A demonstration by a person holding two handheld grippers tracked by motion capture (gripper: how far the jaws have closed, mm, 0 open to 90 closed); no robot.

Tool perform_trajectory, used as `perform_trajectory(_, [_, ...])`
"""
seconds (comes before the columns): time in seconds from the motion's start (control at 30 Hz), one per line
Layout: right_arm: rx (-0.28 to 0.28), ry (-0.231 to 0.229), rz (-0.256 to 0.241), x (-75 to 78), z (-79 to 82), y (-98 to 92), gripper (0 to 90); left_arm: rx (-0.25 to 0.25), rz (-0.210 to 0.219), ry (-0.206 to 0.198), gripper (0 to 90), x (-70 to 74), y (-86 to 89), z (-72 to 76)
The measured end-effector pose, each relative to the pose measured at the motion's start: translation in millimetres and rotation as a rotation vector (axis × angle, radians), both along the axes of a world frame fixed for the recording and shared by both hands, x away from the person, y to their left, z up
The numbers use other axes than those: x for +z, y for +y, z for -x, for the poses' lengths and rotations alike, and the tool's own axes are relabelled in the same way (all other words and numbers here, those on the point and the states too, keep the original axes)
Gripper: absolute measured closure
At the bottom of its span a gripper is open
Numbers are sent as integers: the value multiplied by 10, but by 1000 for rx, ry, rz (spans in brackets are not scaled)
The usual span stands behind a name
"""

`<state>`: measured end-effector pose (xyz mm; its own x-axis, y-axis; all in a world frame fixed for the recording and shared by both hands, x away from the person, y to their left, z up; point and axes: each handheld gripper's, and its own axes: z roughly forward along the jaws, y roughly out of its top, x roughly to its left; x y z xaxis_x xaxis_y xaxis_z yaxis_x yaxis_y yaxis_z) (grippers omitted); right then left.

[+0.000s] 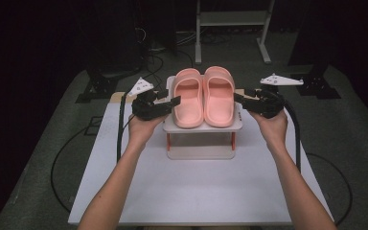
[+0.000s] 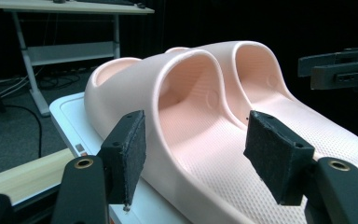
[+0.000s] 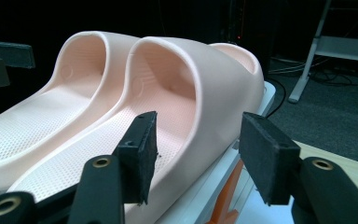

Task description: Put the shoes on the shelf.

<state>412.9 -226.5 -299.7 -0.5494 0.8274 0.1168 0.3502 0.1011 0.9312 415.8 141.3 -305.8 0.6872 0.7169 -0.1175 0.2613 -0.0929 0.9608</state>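
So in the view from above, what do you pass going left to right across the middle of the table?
Left gripper → left slipper → right slipper → right gripper. Both slippers sit side by side on a small white stand, with a gripper open at each outer edge.

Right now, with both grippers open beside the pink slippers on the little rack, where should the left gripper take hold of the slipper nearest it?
Probably the outer side wall of the left slipper, near its strap, coming in from the rack's left. The left gripper already straddles that wall, one jaw outside, one over the footbed. The wall is thin and upright, so it fits between the jaws.
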Motion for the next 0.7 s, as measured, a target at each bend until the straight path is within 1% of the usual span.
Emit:
perform_trajectory(0.03, [1,-4,-1,-2,8,-3,449,0,10,3,371,-11,8,11])
perform_trajectory(0.13, [1,-6,-4,-10,33,-16,438,-7,4,17,359,-24,33,24])
perform_trajectory(0.17, [0,-8,-5,-14,41,-21,435,-7,14,9,357,-31,45,43])
perform_trajectory(0.2, [2,-8,-8,-21,54,-30,430,-6,14,4,355,-35,53,51])
perform_trajectory(0.33, [3,-7,-13,-41,79,-57,421,-5,19,10,342,-58,79,77])
perform_trajectory(0.4, [4,-7,-7,-50,92,-70,408,-1,26,10,337,-71,99,94])
perform_trajectory(0.5, [6,-9,-15,-64,122,-82,405,-7,5,19,316,-75,116,111])
perform_trajectory(0.57, [7,-10,-12,-72,137,-89,396,-12,-4,14,301,-68,119,133])
perform_trajectory(0.63, [8,-7,-13,-82,155,-94,384,-25,0,15,297,-64,120,153])
perform_trajectory(0.7, [7,-11,-11,-91,169,-102,376,-26,8,4,297,-75,126,183])
